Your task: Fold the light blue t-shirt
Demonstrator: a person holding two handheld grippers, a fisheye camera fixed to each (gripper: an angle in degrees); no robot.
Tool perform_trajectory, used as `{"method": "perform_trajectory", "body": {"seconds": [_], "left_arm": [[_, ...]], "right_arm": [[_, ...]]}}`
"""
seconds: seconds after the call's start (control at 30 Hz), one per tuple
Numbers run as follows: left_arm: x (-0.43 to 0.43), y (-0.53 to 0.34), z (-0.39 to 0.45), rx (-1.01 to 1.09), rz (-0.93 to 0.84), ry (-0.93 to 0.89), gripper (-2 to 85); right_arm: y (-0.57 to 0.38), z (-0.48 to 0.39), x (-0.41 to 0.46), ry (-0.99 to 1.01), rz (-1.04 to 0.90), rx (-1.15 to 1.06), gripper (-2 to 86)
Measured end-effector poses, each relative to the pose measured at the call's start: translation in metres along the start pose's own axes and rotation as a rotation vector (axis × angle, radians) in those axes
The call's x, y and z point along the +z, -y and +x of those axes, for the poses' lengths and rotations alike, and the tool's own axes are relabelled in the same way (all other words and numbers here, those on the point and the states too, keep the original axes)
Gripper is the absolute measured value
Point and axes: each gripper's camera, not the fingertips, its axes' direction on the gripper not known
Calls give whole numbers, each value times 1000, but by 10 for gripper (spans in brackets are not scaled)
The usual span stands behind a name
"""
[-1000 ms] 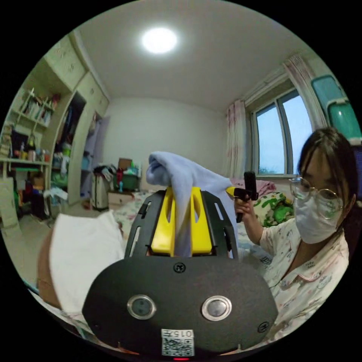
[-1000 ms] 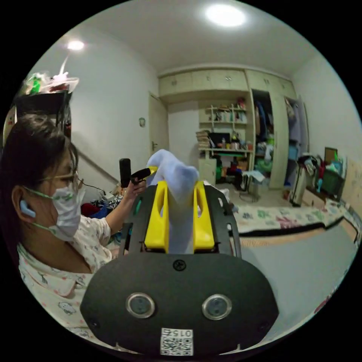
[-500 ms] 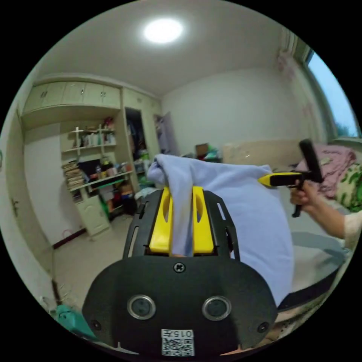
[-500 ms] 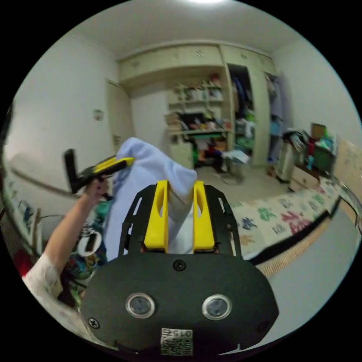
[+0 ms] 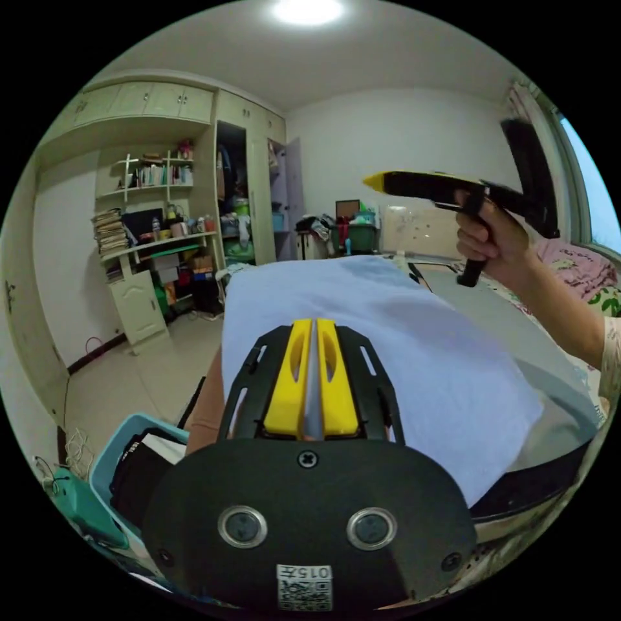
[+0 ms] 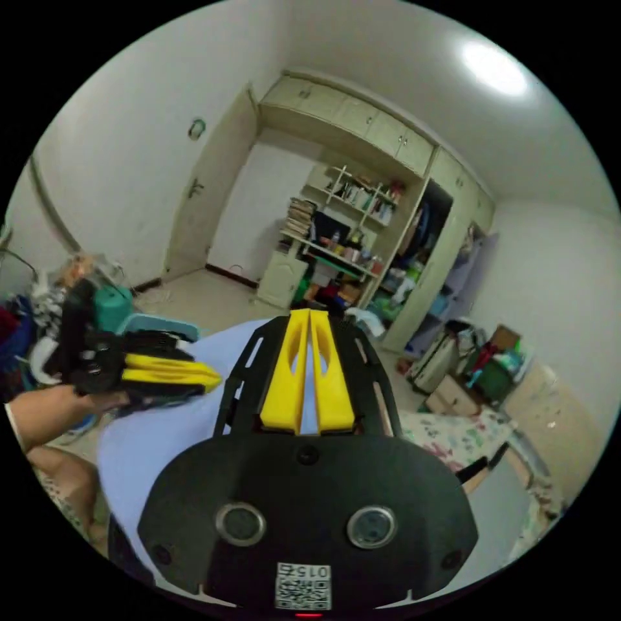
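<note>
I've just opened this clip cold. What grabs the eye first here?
The light blue t-shirt lies spread out flat, stretching away from the left gripper, whose yellow jaws sit nearly closed over its near edge. The right gripper is raised above it in a hand, and cluttered shelves line the far wall.

t-shirt (image 6: pixel 162 433) partly hidden behind right tongs (image 6: pixel 309 323)

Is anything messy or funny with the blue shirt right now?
Nothing stands out. The light blue t-shirt lies spread flat and smooth. The left gripper pinches its near edge; the right gripper is lifted clear of it.
</note>
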Motion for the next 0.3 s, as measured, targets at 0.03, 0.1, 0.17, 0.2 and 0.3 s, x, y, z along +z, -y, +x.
{"method": "perform_trajectory", "body": {"seconds": [0.03, 0.1, 0.17, 0.2, 0.3], "left_arm": [[-1, 0, 0, -3, 8, 3, 16], [-13, -5, -11, -34, 55, -15, 29], [-31, -20, -35, -90, 94, -10, 50], [-42, -35, -58, -140, 93, 48, 65], [-41, -88, -139, -329, -17, 283, 100]], "right_arm": [[-7, -36, 46, -108, -37, -66, -9], [-30, -72, 133, -163, -207, -103, -9], [-83, -113, 244, -260, -486, -218, -8], [-96, -124, 254, -334, -472, -256, -8], [-139, -152, 278, -451, -394, -347, -7]]}}
